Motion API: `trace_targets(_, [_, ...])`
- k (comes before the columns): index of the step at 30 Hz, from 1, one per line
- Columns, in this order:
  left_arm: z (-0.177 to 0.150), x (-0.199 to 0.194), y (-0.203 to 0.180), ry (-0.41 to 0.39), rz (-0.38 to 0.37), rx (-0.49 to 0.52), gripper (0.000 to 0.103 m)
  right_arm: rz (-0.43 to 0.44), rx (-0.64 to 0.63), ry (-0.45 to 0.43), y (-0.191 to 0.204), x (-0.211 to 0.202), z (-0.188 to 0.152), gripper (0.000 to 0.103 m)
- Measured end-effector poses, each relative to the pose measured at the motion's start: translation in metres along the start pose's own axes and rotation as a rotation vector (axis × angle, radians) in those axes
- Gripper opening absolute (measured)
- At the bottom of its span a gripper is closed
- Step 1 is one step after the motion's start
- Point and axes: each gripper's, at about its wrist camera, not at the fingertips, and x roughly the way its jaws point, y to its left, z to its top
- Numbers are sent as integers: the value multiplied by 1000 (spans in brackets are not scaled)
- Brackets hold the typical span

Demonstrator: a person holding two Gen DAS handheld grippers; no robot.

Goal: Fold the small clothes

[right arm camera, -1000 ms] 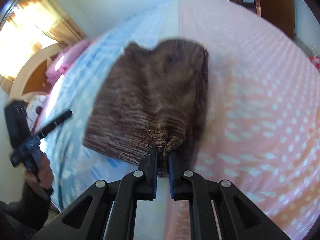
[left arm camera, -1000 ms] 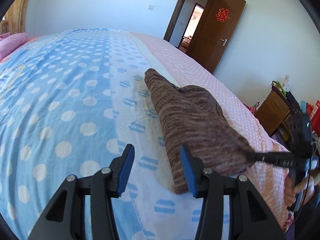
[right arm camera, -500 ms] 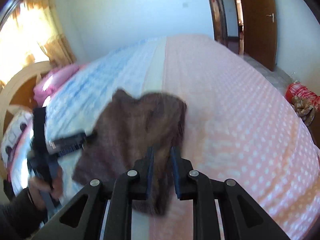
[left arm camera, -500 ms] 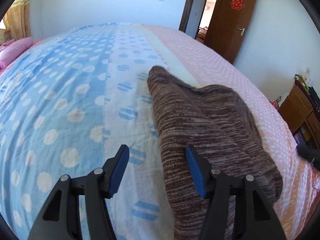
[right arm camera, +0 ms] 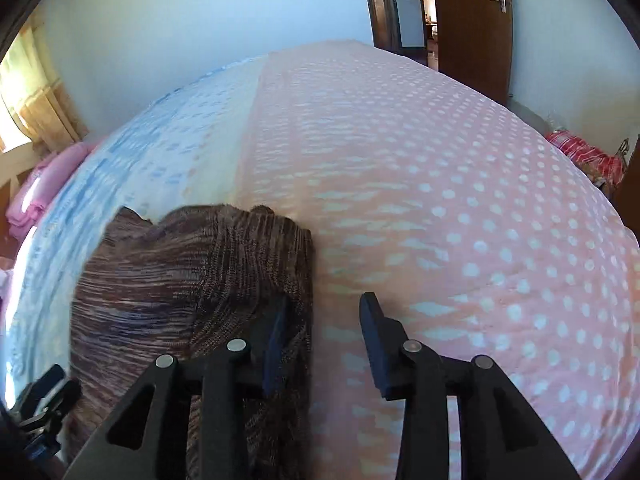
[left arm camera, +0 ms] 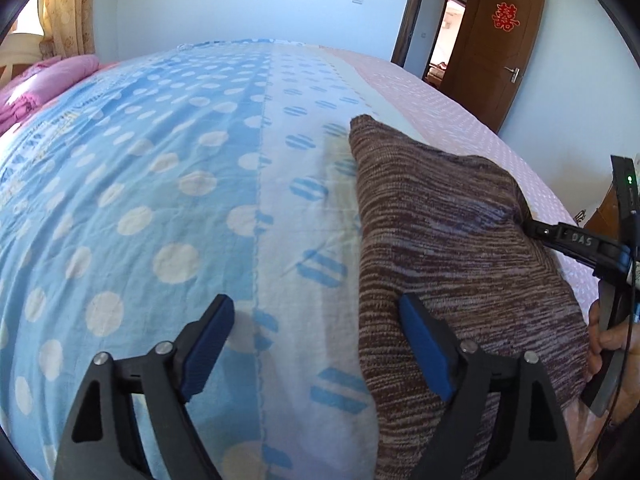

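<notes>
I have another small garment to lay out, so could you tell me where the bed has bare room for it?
Bare: the blue dotted stretch between the pink pillow and the brown knit garment, and the pink dotted side from the garment toward the door. Crowded: the near edge, where the left gripper and right gripper flank the garment.

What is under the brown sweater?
The brown sweater lies on the bedspread, over its pale blue-dashed stripe and pink dotted part. Anything directly beneath stays hidden by the knit.

Black skeletal left gripper (left arm camera: 316, 344) and right gripper (right arm camera: 324, 336) — blue pads, silver screws, white "DAS" lettering.
</notes>
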Motion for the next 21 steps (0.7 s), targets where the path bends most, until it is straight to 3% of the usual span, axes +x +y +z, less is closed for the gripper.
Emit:
trace_targets(2, [2, -7, 4, -24, -15, -24, 86, 10, -87, -73, 17, -22, 5, 37])
trace_targets(5, [14, -17, -5, -64, -37, -10, 84, 125, -143, -89, 51, -35, 20, 29])
trace_targets(8, [28, -21, -23, -110, -35, 49, 84, 169, -297, -59, 105, -26, 30, 29])
trace_targets(11, [29, -4, -33, -78, -6, 79, 84, 190, -395, 56, 146, 16, 38, 29])
trace_targets(13, [17, 17, -32, -19, 9, 73, 84, 206, -397, 143, 158, 49, 41, 28])
trace_targets(14, [11, 23, -29, 2, 1, 58, 88, 168, -406, 163, 160, 65, 40, 27])
trace_targets(16, [14, 19, -23, -14, -26, 31, 88, 152, -401, 125, 158, 78, 51, 26])
trace_targets(18, [14, 24, -21, 3, -30, 21, 92, 127, -326, 151, 150, 95, 66, 28])
trace_targets(19, [14, 23, -21, -3, -34, 22, 92, 123, -285, 165, 145, 101, 73, 38])
trace_targets(21, [13, 24, -23, -7, -34, 26, 92, 161, -203, 198, 131, 106, 80, 38])
